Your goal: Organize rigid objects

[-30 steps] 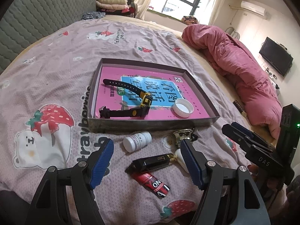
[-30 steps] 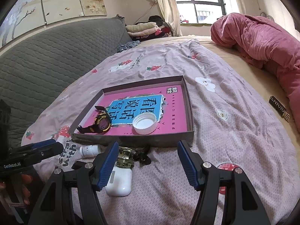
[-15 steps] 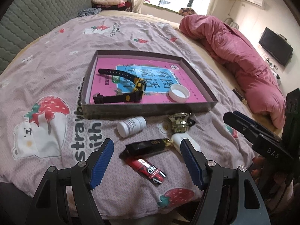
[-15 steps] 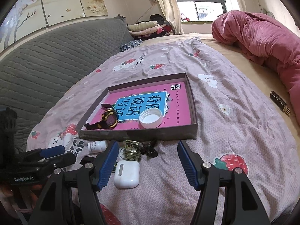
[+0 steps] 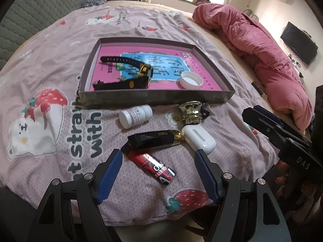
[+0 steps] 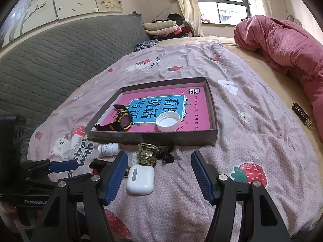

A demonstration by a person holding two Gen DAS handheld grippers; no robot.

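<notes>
Black clip (image 6: 164, 155) half-hidden behind gold cap (image 6: 145, 152).

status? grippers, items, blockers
Left gripper and right gripper open, empty. Watch and cap in tray; red tube nearest left. Nothing blocking.

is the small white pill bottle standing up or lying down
Lying down: the small white pill bottle rests on its side on the bedspread, just outside the shallow box.

Black left gripper (image 5: 158, 178) and right gripper (image 6: 159, 178): ribbed blue pads, silver screws, white lettering
</notes>
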